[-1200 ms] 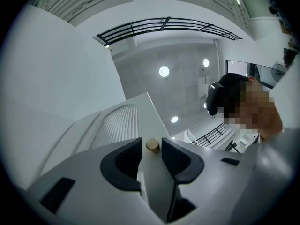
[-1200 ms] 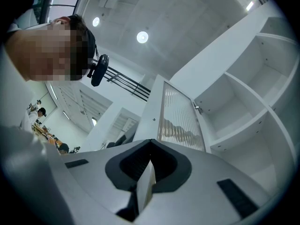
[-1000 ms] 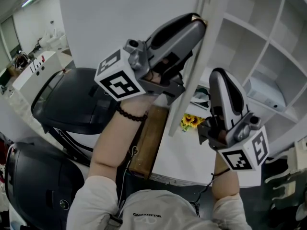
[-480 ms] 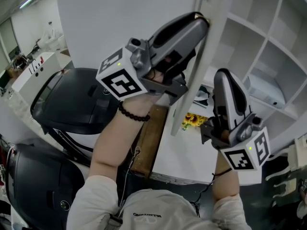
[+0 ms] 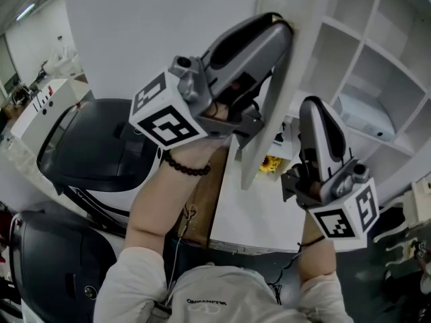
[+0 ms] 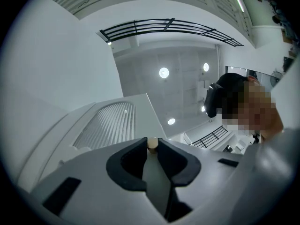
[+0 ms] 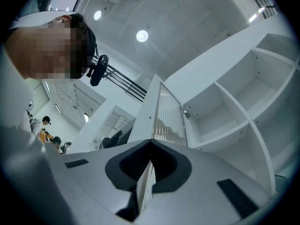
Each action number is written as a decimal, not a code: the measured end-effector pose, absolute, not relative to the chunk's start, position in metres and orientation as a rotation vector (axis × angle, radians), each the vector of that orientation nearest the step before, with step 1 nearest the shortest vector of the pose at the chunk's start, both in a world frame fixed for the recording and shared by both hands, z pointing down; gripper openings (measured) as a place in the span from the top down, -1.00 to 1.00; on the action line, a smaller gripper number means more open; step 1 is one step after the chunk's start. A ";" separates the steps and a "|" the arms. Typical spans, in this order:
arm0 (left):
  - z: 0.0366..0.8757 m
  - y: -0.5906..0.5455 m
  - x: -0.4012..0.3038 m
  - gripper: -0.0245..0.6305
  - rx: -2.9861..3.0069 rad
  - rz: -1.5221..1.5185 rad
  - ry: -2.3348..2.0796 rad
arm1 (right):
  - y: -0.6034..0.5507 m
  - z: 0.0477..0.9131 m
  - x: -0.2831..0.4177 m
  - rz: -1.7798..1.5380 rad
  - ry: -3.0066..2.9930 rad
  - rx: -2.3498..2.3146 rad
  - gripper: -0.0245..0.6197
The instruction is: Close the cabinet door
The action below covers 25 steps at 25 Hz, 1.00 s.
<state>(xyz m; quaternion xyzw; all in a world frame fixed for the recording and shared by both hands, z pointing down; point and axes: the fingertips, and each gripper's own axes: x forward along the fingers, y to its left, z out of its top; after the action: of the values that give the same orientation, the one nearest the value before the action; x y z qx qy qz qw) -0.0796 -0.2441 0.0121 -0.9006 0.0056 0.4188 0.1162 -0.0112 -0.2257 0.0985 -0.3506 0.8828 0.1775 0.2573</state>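
Observation:
The white cabinet door point(image 5: 261, 136) stands ajar, edge-on in the head view, with the open shelves point(image 5: 367, 66) to its right. My left gripper point(image 5: 285, 27) reaches up to the door's top edge. In the left gripper view its jaws point(image 6: 152, 145) are closing on a small beige knob point(image 6: 152, 142) that sits between the pads, next to the ribbed door panel point(image 6: 108, 124). My right gripper point(image 5: 315, 103) points up on the shelf side of the door, apart from it. Its tips point(image 7: 151, 142) meet with nothing between them, and the ribbed door point(image 7: 165, 116) rises behind.
Black rounded machines point(image 5: 97, 147) stand low on the left. Below the shelves, a white counter point(image 5: 252, 214) carries a small yellow flower item point(image 5: 271, 163). A wooden board point(image 5: 201, 204) leans beside it. A white box point(image 5: 369, 113) rests on a shelf. People stand far off point(image 7: 47, 123).
The door has swung a little toward the shelves, with my left gripper staying at its knob. My right gripper has shifted slightly alongside it.

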 end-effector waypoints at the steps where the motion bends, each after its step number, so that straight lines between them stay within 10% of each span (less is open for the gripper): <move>1: 0.012 -0.243 -0.077 0.71 -2.634 1.225 0.027 | -0.225 0.098 -0.007 0.478 2.391 -0.953 0.89; 25: 0.013 -0.241 -0.009 0.71 -2.564 1.165 0.263 | -0.226 0.104 0.078 0.475 2.362 -1.029 0.89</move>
<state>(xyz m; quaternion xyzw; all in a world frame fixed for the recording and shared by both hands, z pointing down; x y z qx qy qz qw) -0.0090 -0.2414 0.0134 -0.8953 0.0919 0.4069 0.1561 0.0779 -0.2265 0.1036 -0.3796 0.8711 0.1750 0.2578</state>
